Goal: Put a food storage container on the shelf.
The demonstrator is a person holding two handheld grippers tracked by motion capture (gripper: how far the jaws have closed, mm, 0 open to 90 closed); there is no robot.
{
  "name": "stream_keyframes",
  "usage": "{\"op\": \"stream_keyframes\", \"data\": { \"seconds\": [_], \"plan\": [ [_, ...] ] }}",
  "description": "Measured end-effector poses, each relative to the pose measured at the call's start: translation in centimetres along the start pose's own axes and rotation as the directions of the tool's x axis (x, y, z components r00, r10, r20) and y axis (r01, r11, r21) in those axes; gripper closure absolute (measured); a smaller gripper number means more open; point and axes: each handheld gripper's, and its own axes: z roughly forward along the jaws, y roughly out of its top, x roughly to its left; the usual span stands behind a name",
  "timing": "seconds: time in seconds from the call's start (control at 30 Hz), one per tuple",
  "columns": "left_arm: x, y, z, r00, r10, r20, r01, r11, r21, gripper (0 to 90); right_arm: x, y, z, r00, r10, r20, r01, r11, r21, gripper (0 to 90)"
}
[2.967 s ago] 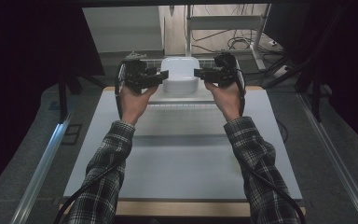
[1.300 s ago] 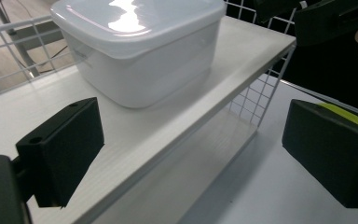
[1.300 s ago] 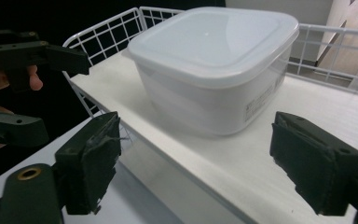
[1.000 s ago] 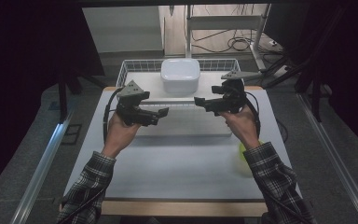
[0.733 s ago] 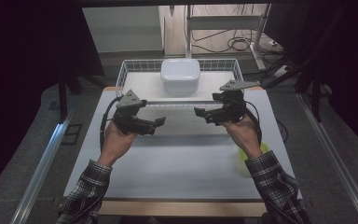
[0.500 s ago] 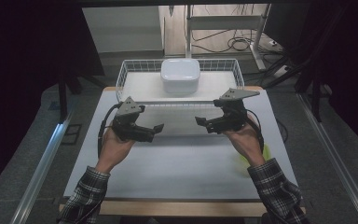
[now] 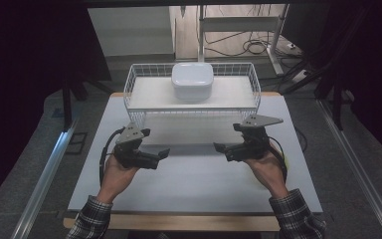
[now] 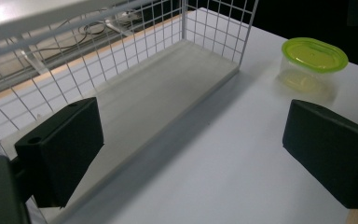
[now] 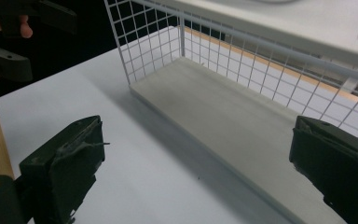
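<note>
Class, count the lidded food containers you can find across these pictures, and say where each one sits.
2. A white container sits on the wire rack's top shelf; a clear tub with a green lid stands on the table beside the rack's end. Others may be hidden.

A white-topped table with a wooden edge stands on grey floor; metal rails run along both sides; darkness flanks left and right; beyond, a pale wall and tangled cables under a metal frame.
</note>
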Motion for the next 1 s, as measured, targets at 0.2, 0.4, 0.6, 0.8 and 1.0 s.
{"op": "stream_keyframes", "data": {
  "seconds": [0.2,0.4,0.6,0.8,1.0],
  "plan": [
    [-0.4,-1.9,-0.3,0.9998,-0.018,-0.004,0.018,0.9998,0.003,4.6,0.4,-2.1,-0.5,0.9996,0.005,0.026,-0.005,1.000,0.009,2.5],
    [-0.9,-3.3,-0.3,0.9998,-0.017,-0.012,0.018,0.9995,0.027,4.6,0.5,-3.6,-1.1,0.9985,0.012,0.054,-0.012,1.000,0.012,2.3],
    [-1.8,-5.0,-0.4,0.9997,-0.016,-0.019,0.016,0.9995,0.027,4.7,0.8,-5.5,-1.3,0.9979,0.019,0.062,-0.020,0.999,0.026,3.2],
    [-2.3,-6.9,-0.2,0.9994,-0.018,-0.029,0.019,0.9993,0.032,4.8,1.2,-7.5,-1.2,0.9968,0.029,0.075,-0.032,0.999,0.042,4.3],
    [-2.9,-8.7,-0.4,0.9986,-0.021,-0.049,0.023,0.9991,0.037,4.7,2.1,-8.9,-0.9,0.9963,0.004,0.086,-0.009,0.998,0.056,4.3]
  ]
}}
